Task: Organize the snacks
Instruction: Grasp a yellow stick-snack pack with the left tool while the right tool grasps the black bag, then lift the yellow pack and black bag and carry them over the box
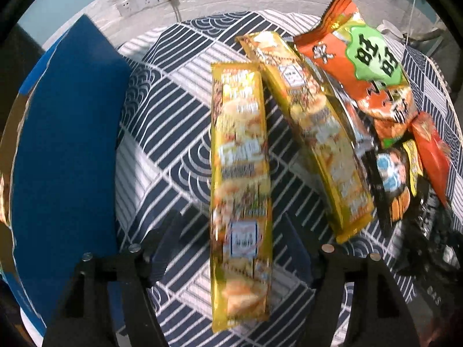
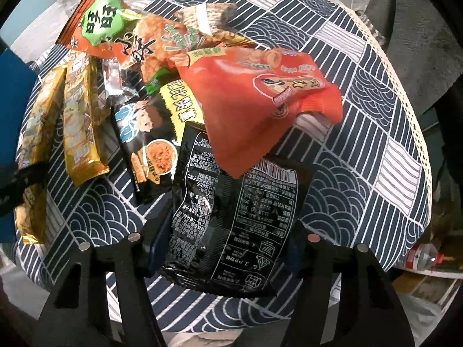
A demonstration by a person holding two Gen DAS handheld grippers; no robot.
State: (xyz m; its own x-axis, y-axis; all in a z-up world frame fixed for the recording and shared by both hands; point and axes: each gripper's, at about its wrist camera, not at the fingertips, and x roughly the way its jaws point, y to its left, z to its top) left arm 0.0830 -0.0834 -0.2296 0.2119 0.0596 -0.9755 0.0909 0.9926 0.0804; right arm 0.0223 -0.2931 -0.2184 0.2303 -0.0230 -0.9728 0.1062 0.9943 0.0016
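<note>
The left gripper points forward over the table, jaws spread wide on either side of the near end of a yellow pack, not pinching it. Just beyond lies a second yellow pack, then the orange bag toward the far edge. A blue box stands at the left edge.

The right gripper is level, jaws wide apart around a black bag; whether the pads touch it is unclear. A red bag lies over the black bag's far end.
</note>
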